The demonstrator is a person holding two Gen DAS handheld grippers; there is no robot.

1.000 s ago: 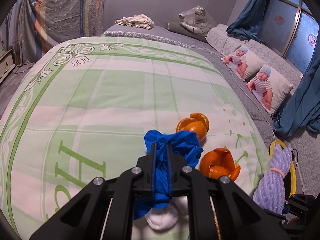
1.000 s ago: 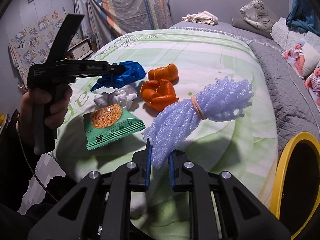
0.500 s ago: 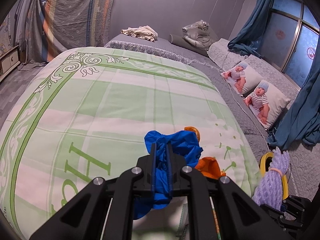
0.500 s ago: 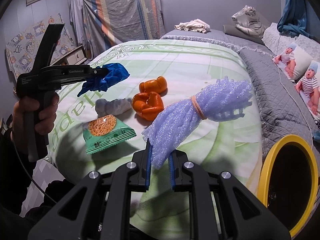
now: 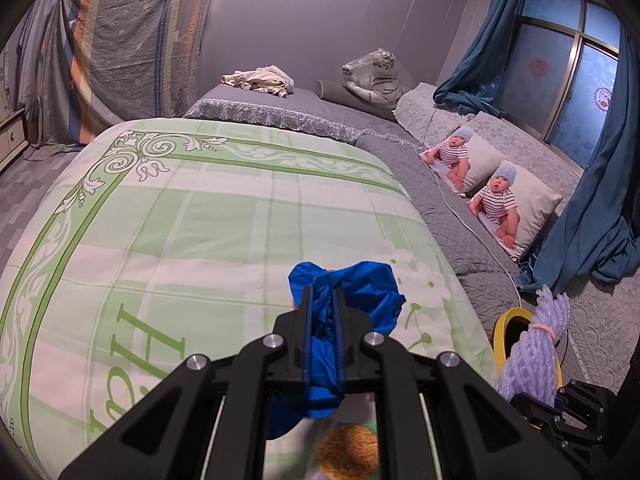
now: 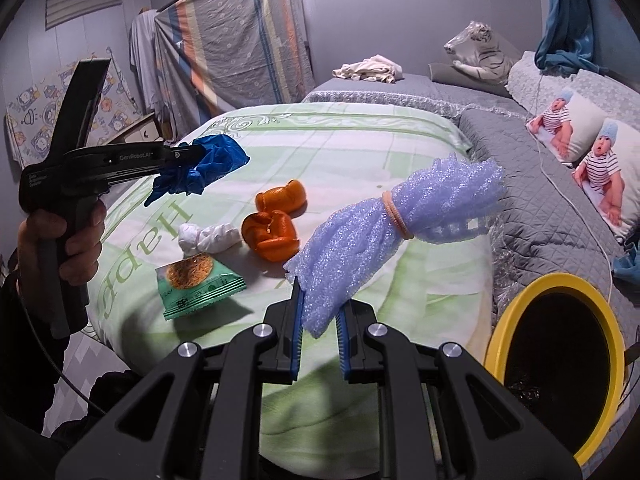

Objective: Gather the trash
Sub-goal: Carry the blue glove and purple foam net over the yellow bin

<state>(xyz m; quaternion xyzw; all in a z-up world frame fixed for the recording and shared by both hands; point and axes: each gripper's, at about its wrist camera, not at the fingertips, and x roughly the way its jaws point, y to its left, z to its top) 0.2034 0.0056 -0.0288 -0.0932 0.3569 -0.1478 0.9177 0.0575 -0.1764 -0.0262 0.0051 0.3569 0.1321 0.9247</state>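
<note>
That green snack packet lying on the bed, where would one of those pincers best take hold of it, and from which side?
Probably by its near crimped edge. The green snack packet lies flat on the quilt, so only its thin sealed ends offer something to pinch. Coming in low from the foot of the bed also avoids the white tissue wad just behind it.

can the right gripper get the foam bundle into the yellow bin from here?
Probably yes. The right gripper holds the purple foam bundle clear above the bed, and the yellow bin stands open just to its right with nothing between them.
</note>
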